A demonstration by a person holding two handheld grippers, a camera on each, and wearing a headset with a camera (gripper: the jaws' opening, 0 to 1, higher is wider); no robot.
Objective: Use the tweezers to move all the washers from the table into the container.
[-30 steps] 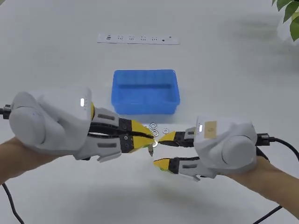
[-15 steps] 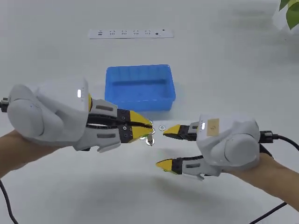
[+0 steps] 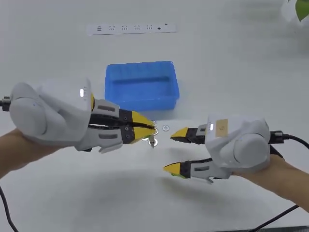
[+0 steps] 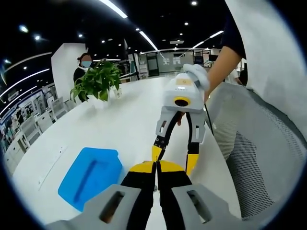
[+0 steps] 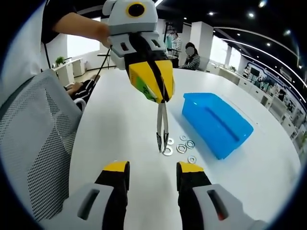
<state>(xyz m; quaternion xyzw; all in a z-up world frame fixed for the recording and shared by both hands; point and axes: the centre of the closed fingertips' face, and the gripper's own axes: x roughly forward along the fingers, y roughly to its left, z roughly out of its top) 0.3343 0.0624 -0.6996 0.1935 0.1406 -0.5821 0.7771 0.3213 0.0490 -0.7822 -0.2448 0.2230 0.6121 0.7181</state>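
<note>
Now, left tool [image 3: 153, 129] clamped on slim metal tweezers [image 5: 161, 122] by flat ring-shaped washers [image 5: 181, 147]; right tool [image 3: 172, 151] wide apart.

The container [image 3: 141, 87] is bright blue. The table [image 3: 231, 58] is white. The left gripper [image 3: 153, 130] and the right gripper [image 3: 170, 152] are white and grey, with black jaws tipped in yellow. The tweezers [image 5: 161, 125] and washers [image 5: 181, 147] are shiny silver. The plant [image 4: 98, 81] is green.

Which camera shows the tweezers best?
The right gripper view: the tweezers hang whole from the shut left gripper, tips down by the washers. The head view gives just their tip poking below that gripper. In the left gripper view its own jaws cover nearly all of them.
</note>
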